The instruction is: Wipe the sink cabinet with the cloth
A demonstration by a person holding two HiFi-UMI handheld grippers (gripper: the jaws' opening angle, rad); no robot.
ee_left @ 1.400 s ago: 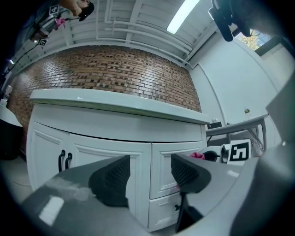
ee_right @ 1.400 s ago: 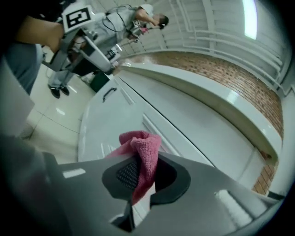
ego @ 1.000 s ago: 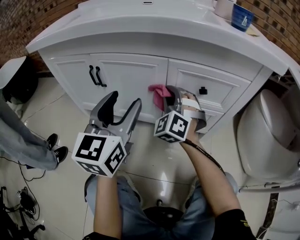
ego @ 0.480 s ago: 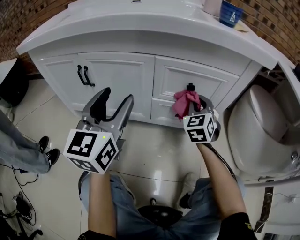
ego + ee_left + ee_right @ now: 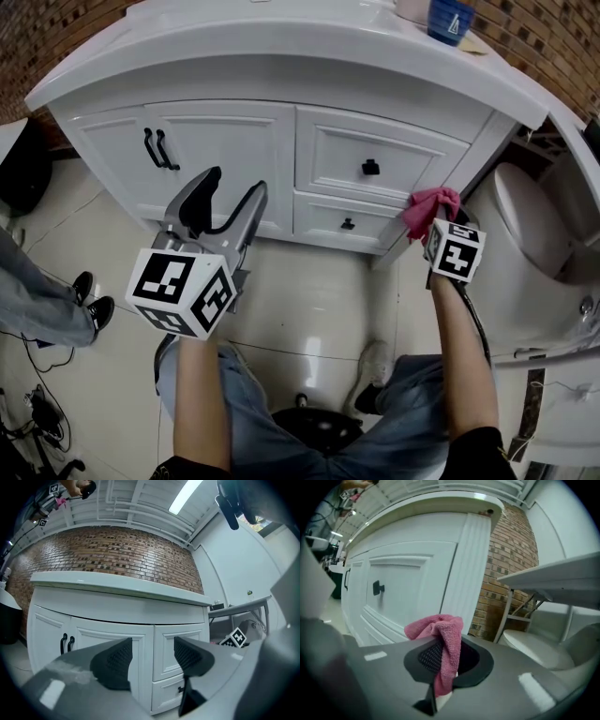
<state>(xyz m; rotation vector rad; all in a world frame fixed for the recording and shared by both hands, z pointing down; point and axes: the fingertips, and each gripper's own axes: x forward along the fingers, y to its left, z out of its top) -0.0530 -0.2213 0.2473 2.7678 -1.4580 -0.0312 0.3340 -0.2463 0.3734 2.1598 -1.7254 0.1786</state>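
Left gripper (image 5: 228, 192) nearest, held low before sink cabinet (image 5: 225, 141) doors, jaws apart, nothing between; its own view frames door-drawer seam in gap; right gripper (image 5: 434, 220) further, at cabinet's right corner post, jaws clamped on pink cloth (image 5: 446, 637); right gripper view alone shows cloth draped down between jaws, bunched top just beside fluted post, contact unclear; drawer knob (image 5: 378, 588) to left; toilet (image 5: 525, 234) right of cabinet; blue cup (image 5: 450, 19) on cabinet top, head view only; brick wall (image 5: 506, 550) behind
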